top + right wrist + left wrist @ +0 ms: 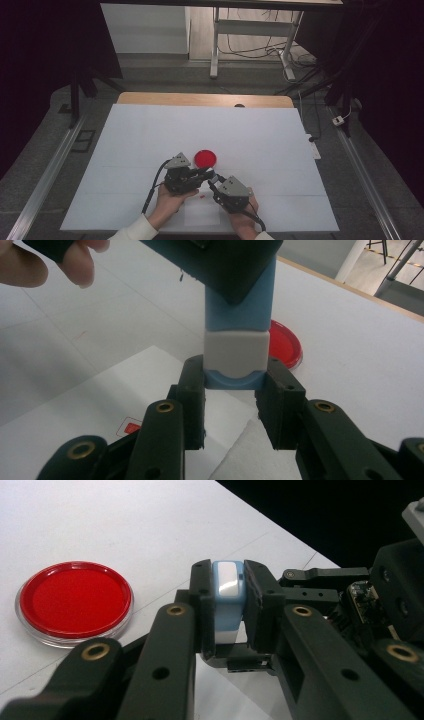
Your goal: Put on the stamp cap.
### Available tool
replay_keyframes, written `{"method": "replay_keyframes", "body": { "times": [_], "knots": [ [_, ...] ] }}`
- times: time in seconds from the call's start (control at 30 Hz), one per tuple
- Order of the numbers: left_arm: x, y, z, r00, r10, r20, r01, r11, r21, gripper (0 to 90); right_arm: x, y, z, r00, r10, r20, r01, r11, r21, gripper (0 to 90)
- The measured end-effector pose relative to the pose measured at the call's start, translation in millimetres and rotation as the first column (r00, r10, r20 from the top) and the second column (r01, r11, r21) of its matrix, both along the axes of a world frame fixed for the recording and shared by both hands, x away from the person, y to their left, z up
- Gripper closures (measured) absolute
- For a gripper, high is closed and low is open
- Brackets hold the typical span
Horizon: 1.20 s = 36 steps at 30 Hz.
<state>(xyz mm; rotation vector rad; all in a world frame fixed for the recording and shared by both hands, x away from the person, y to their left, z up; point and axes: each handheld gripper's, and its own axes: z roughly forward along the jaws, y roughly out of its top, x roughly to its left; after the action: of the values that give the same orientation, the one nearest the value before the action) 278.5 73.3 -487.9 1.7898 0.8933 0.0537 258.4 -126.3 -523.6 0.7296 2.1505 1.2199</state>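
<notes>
While both tongs (206,175) (234,405) clamp the blue-and-white block (235,357), hands rest beside the red dish (205,158)

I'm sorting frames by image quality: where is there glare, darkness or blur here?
High view: black surroundings, evenly lit white table, soft detail. Left gripper view: a bright glint on the blue-and-white block; the near jaws are slightly blurred. Right gripper view: the red dish is softer than the block.
</notes>
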Motion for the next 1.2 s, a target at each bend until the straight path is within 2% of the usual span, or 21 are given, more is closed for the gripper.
{"method": "replay_keyframes", "body": {
  "times": [0.13, 0.3, 0.37, 0.47, 0.53, 0.63, 0.77, 1.0, 1.2],
  "knots": [
    [-0.2, -1.4, -1.4, 1.0, 0.0, -0.003, 0.0, 1.0, 0.001, 75.9, 1.7, -2.0, 0.3, 1.0, -0.005, -0.007, 0.005, 1.0, 0.018, 64.3],
    [2.3, 3.8, 0.2, 0.9999, -0.004, -0.014, 0.004, 0.9999, -0.011, 75.8, 4.6, -2.8, 0.1, 0.9995, 0.024, -0.02, -0.024, 1.0, -0.007, 63.5],
    [2.3, 2.5, -0.6, 0.9998, -0.015, -0.014, 0.015, 0.9999, -0.008, 75.7, 6.7, -3.1, 0.8, 0.9984, 0.046, -0.032, -0.046, 0.999, -0.016, 60.0],
    [1.7, 0.6, 0.0, 0.9997, -0.023, -0.002, 0.023, 0.9997, -0.009, 75.7, 8.8, -6.7, 1.5, 0.9973, 0.059, -0.043, -0.059, 0.998, 0.001, 52.8],
    [2.2, 1.9, 1.2, 0.9998, -0.019, 0.005, 0.019, 0.9998, -0.011, 75.7, 11.2, -9.9, 1.3, 0.9961, 0.065, -0.059, -0.065, 0.998, 0.006, 47.4],
    [3.7, 6.3, 3.9, 0.9999, -0.007, 0.012, 0.008, 0.9998, -0.02, 75.7, 13.3, -16.7, 1.6, 0.9939, 0.079, -0.077, -0.078, 0.997, 0.016, 43.8],
    [6.0, 13.0, 5.8, 0.9999, 0.004, 0.017, -0.004, 0.9996, -0.027, 75.7, 15.5, -29.0, 4.5, 0.9918, 0.096, -0.085, -0.094, 0.995, 0.029, 41.3],
    [6.5, 19.2, 11.8, 0.9988, 0.017, 0.046, -0.016, 0.9997, -0.018, 75.6, 21.0, -62.5, 11.5, 0.9891, 0.094, -0.113, -0.09, 0.995, 0.044, 41.5],
    [7.0, 20.8, 14.0, 0.9985, 0.013, 0.052, -0.013, 0.9999, -0.009, 75.6, 24.2, -97.1, 17.3, 0.9917, 0.064, -0.111, -0.06, 0.998, 0.035, 41.2]
  ]
}}
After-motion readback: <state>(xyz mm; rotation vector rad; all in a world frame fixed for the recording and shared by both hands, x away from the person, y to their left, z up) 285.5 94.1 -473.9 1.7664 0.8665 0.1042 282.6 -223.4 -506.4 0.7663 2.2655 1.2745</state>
